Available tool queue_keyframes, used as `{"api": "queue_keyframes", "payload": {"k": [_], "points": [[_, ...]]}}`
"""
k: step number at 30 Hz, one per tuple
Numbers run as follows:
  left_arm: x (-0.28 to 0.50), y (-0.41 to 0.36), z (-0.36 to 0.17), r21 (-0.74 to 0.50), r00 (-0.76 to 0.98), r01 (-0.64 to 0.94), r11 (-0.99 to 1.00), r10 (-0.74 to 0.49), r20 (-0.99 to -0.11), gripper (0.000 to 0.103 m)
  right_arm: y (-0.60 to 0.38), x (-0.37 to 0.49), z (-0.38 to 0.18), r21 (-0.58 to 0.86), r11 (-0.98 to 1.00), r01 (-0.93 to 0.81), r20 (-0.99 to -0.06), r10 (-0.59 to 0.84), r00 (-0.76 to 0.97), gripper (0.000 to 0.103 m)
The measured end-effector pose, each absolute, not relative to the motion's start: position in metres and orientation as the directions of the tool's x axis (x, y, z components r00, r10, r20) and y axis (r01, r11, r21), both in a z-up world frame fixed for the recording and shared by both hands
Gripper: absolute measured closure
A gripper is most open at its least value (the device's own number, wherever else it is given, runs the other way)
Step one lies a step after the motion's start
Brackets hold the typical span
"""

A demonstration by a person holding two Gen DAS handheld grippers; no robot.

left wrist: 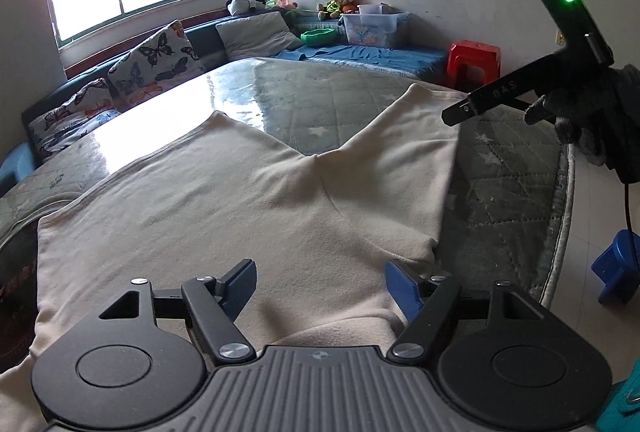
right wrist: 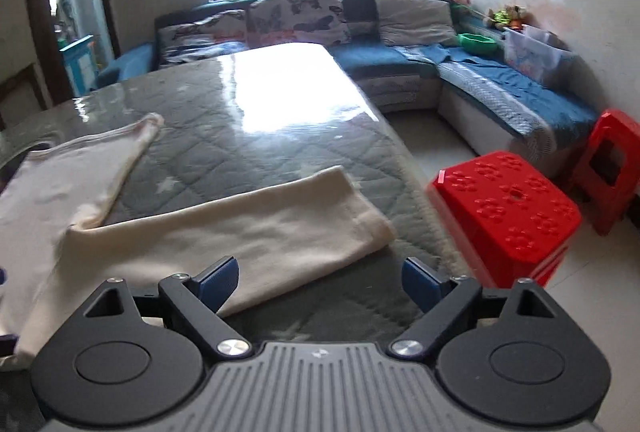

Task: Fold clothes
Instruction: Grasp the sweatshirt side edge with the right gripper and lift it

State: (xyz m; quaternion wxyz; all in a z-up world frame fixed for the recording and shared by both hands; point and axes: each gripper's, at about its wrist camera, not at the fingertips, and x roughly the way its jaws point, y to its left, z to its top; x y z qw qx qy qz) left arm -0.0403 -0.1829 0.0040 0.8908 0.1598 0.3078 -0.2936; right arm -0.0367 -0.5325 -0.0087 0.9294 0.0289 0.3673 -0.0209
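Observation:
A cream pair of trousers [left wrist: 240, 199] lies flat on the quilted grey-green table cover [left wrist: 340, 99], its two legs spreading away from me in a V. My left gripper [left wrist: 320, 276] hovers open low over the waist end, with cloth below and between its blue pads [left wrist: 240, 284] but not pinched. In the right wrist view, one trouser leg [right wrist: 240, 232] runs across the front and the other leg [right wrist: 80, 167] lies at the left. My right gripper [right wrist: 320, 272] is open over the near edge of that front leg; nothing is held. A gloved hand [left wrist: 568, 127] holds it at the right.
A red stool [right wrist: 508, 207] stands close to the table's right edge [right wrist: 404, 151], a second red stool [right wrist: 608, 159] behind it. A blue sofa [right wrist: 480, 71] with butterfly cushions [right wrist: 296, 11] lines the far walls. A blue stool [left wrist: 616, 272] sits on the floor.

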Motion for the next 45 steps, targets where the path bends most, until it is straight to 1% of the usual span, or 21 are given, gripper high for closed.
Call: {"api": "queue_keyframes", "payload": {"k": [2, 4, 6, 7, 9, 10, 12, 15, 18, 23, 28, 33, 37, 41, 45], "points": [[-0.040, -0.184, 0.004, 0.105, 0.639, 0.621, 0.777, -0.423, -0.642, 0.028, -0.537, -0.032, -0.012, 0.046, 0.995, 0.086, -0.687, -0.031, 0.726, 0.025], [-0.040, -0.183, 0.005, 0.106, 0.641, 0.618, 0.779, -0.422, -0.641, 0.028, -0.542, -0.025, -0.014, 0.054, 0.992, 0.115, -0.685, -0.047, 0.727, 0.028], [-0.039, -0.182, 0.008, 0.107, 0.647, 0.612, 0.784, -0.419, -0.637, 0.028, -0.546, -0.020, -0.014, 0.059, 0.988, 0.144, -0.677, -0.067, 0.733, 0.039], [-0.038, -0.181, 0.009, 0.107, 0.652, 0.607, 0.788, -0.416, -0.634, 0.028, -0.548, -0.017, -0.014, 0.061, 0.985, 0.160, -0.674, -0.077, 0.735, 0.041], [-0.036, -0.179, 0.012, 0.108, 0.661, 0.596, 0.796, -0.411, -0.628, 0.027, -0.549, -0.014, -0.014, 0.056, 0.982, 0.182, -0.673, -0.098, 0.733, 0.061], [-0.034, -0.179, 0.013, 0.106, 0.664, 0.591, 0.800, -0.408, -0.626, 0.027, -0.549, -0.013, -0.014, 0.053, 0.981, 0.187, -0.673, -0.103, 0.732, 0.066], [-0.031, -0.179, 0.015, 0.101, 0.670, 0.581, 0.808, -0.404, -0.623, 0.027, -0.549, -0.013, -0.014, 0.061, 0.981, 0.185, -0.673, -0.096, 0.733, 0.086], [-0.026, -0.180, 0.016, 0.099, 0.675, 0.573, 0.814, -0.400, -0.619, 0.027, -0.550, -0.014, -0.009, 0.069, 0.982, 0.177, -0.660, -0.088, 0.746, 0.093], [-0.024, -0.184, 0.013, 0.099, 0.674, 0.575, 0.812, -0.401, -0.621, 0.027, -0.551, -0.016, -0.002, 0.074, 0.982, 0.176, -0.635, -0.090, 0.768, 0.094], [-0.021, -0.191, 0.003, 0.109, 0.669, 0.582, 0.806, -0.398, -0.628, 0.027, -0.546, -0.013, 0.009, 0.058, 0.986, 0.155, -0.625, -0.086, 0.776, 0.095], [-0.021, -0.185, 0.007, 0.083, 0.673, 0.569, 0.818, -0.405, -0.619, 0.027, -0.533, -0.021, 0.042, 0.049, 0.994, 0.093, -0.562, -0.050, 0.826, 0.095], [-0.023, -0.162, 0.024, 0.031, 0.702, 0.526, 0.850, -0.413, -0.581, 0.025, -0.500, -0.028, 0.087, 0.017, 0.999, -0.032, -0.509, 0.036, 0.860, 0.095], [-0.023, -0.134, 0.031, 0.003, 0.739, 0.459, 0.888, -0.380, -0.557, 0.024, -0.460, -0.032, 0.117, -0.024, 0.989, -0.143, -0.485, 0.114, 0.867, 0.095], [-0.025, -0.101, 0.030, -0.023, 0.762, 0.390, 0.920, -0.337, -0.553, 0.024, -0.412, -0.034, 0.134, -0.061, 0.962, -0.266, -0.480, 0.205, 0.853, 0.095], [-0.030, -0.069, 0.027, -0.044, 0.780, 0.324, 0.945, -0.293, -0.553, 0.024, -0.365, -0.033, 0.139, -0.082, 0.924, -0.374, -0.491, 0.289, 0.822, 0.095]]}}
